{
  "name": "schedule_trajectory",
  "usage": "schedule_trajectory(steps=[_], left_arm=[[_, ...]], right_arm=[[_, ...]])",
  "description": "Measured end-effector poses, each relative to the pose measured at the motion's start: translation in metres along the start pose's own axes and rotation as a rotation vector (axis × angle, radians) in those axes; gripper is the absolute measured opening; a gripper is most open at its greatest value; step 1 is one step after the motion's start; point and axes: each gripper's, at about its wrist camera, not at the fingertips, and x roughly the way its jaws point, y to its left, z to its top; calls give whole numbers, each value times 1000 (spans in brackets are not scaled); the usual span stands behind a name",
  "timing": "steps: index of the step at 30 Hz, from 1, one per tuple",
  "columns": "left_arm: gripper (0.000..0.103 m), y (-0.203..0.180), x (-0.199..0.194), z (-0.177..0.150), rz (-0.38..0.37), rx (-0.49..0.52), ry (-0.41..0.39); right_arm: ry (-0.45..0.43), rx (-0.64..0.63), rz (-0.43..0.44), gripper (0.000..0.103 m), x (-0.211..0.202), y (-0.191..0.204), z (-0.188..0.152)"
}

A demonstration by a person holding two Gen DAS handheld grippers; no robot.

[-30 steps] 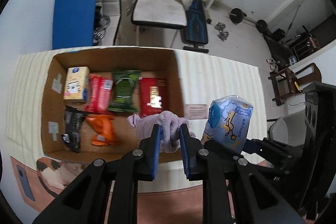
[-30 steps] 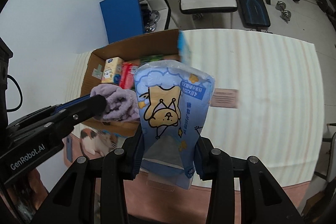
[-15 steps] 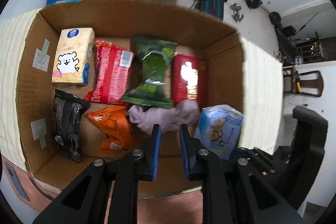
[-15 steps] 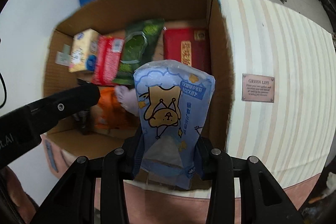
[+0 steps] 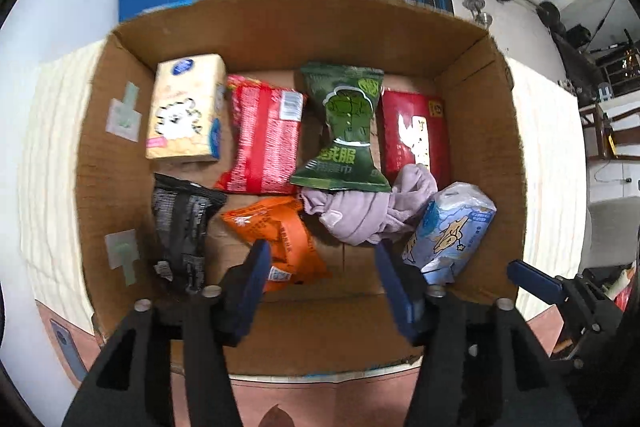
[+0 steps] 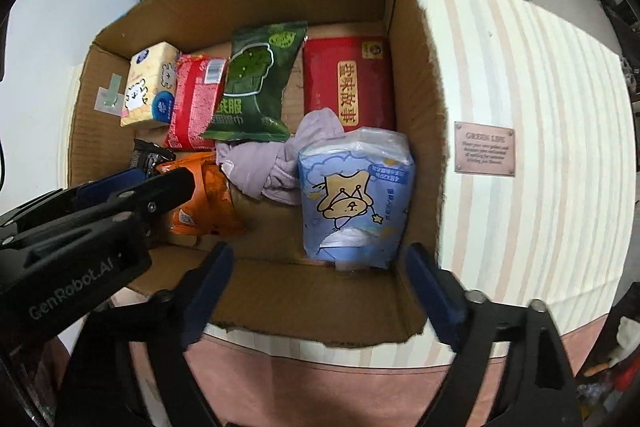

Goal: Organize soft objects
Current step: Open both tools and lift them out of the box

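An open cardboard box (image 5: 280, 31) (image 6: 420, 131) holds several soft packs. A lilac cloth (image 5: 360, 215) (image 6: 260, 163) lies on the box floor, in the near right part. A blue tissue pack (image 5: 448, 231) (image 6: 354, 195) stands in the near right corner beside it. My left gripper (image 5: 320, 267) is open and empty just above the box floor, near the cloth. My right gripper (image 6: 320, 267) is open and empty, just short of the tissue pack.
In the box lie a yellow tissue pack (image 5: 184, 107), a red pack (image 5: 264, 139), a green pack (image 5: 348, 127), a red box (image 5: 416, 131), a black pack (image 5: 180, 227) and an orange pack (image 5: 276, 235). The striped table (image 6: 540, 107) lies to the right.
Both grippers have opened. The cloth and the blue tissue pack have been let go and now rest inside the box.
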Motion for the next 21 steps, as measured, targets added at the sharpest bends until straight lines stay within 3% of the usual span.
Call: schedule_trajectory(steps=[5, 7, 9, 12, 13, 21], left_arm=[[60, 8, -28, -12, 22, -11, -64], [67, 11, -37, -14, 37, -16, -91], [83, 14, -46, -18, 57, -20, -121], [98, 18, -54, -21, 90, -18, -149], [98, 20, -55, -22, 95, -20, -160], [98, 32, -73, -29, 125, -50, -217]], right_arm=[[-32, -2, -18, 91, -17, 1, -3], [-45, -10, -33, 91, -23, 4, -3], [-53, -16, -39, 91, -28, 5, -4], [-67, -24, -53, 96, -35, 5, -5], [-72, -26, -59, 103, -36, 6, -4], [-133, -13, -87, 103, -51, 5, -9]])
